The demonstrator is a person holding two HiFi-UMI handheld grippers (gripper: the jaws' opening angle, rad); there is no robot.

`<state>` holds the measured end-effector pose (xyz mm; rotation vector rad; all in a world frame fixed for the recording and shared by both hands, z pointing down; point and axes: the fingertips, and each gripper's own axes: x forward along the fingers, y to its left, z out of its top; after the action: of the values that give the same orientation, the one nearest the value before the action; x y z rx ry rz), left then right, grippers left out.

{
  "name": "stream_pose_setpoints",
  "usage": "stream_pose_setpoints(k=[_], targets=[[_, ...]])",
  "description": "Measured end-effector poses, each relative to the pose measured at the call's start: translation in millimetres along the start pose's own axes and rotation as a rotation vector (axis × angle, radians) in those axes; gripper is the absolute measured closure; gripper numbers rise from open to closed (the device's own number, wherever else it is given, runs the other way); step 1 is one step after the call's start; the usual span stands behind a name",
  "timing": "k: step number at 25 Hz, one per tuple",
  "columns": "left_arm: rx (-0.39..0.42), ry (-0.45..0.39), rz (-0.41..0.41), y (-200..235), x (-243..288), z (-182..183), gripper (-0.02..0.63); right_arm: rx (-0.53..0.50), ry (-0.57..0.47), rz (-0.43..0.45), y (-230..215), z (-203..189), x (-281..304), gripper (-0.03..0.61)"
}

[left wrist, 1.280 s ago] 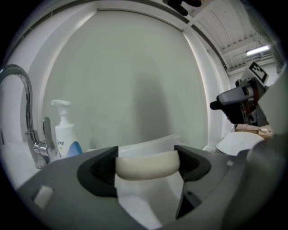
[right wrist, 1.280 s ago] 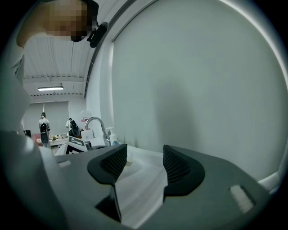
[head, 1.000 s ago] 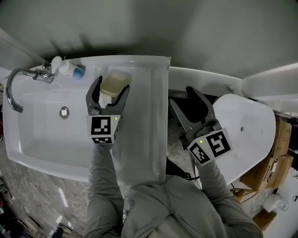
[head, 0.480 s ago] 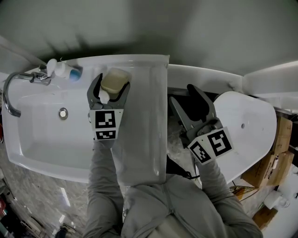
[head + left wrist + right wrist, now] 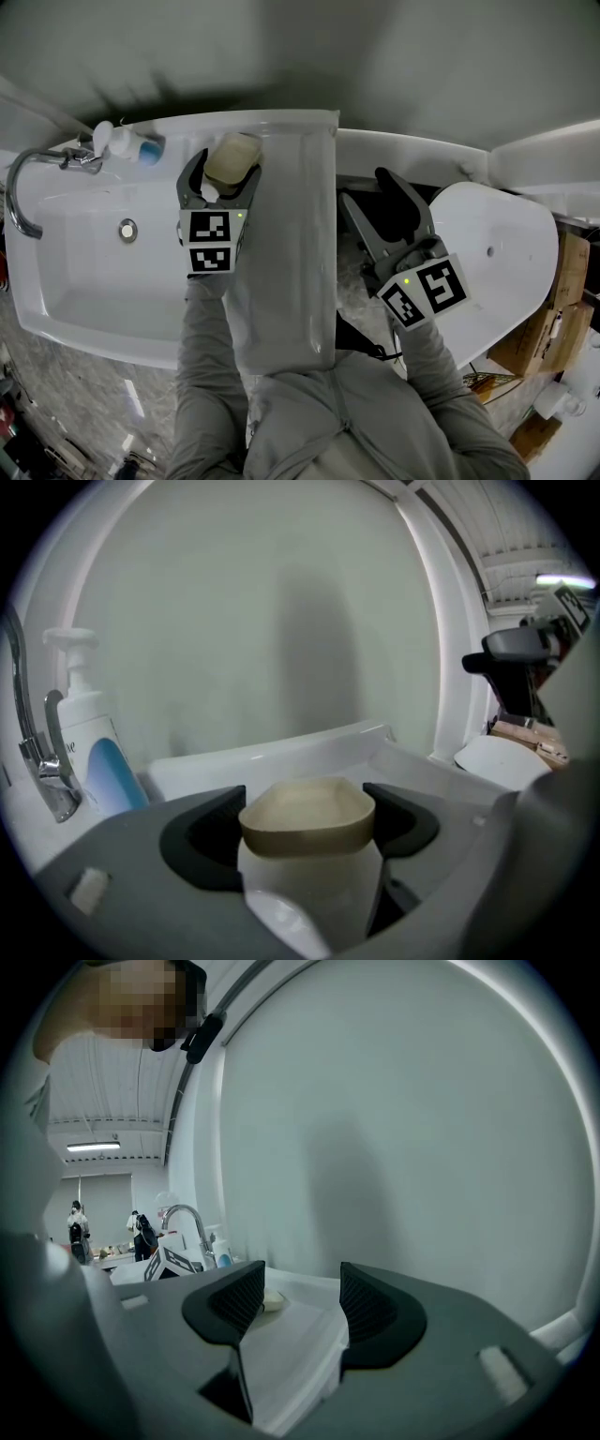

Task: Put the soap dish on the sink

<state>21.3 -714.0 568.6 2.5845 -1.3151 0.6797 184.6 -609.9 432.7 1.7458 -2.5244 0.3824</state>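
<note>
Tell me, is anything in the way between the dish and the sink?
Nothing visible is. The left gripper holds the dish right at the back ledge of the sink. The bottle and tap stand off to its left, apart.

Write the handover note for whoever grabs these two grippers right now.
Left gripper: shut on the soap dish, at the back of the sink, just right of the pump bottle.
Right gripper: open, nothing between its jaws, held off the sink's right side.
Done: the dish is at the sink's back ledge.
Left: I cannot tell whether the dish already rests on the ledge. Probably lower it if needed, open the left jaws and draw back.
</note>
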Motion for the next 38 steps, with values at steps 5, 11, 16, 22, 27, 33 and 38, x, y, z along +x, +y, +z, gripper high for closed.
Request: stream_pose_setpoints(k=[5,11,16,22,27,33,38], targets=[[-0.009,0.022,-0.003,0,0,-4,0.175,0.0,-0.004,0.001,1,2,0,0.347],[-0.012,0.029,-0.006,-3,-1,-6,0.175,0.004,-0.005,0.001,1,1,-2,0.347],[-0.008,0.032,-0.006,-5,-2,-7,0.175,0.004,-0.01,0.004,2,4,-3,0.345],[-0.002,0.04,-0.014,-8,-3,-8,0.173,0.007,-0.018,0.003,2,6,-8,0.347],[0.006,0.036,-0.011,-8,-7,-5,0.173,0.006,-0.027,0.001,2,10,-13,0.347],[0.018,0.005,0.006,-7,-23,5,0.174,0.004,-0.039,0.011,10,15,-16,0.347],[0.004,-0.036,0.033,0,-47,13,0.174,-0.002,-0.052,0.025,23,20,-18,0.347]])
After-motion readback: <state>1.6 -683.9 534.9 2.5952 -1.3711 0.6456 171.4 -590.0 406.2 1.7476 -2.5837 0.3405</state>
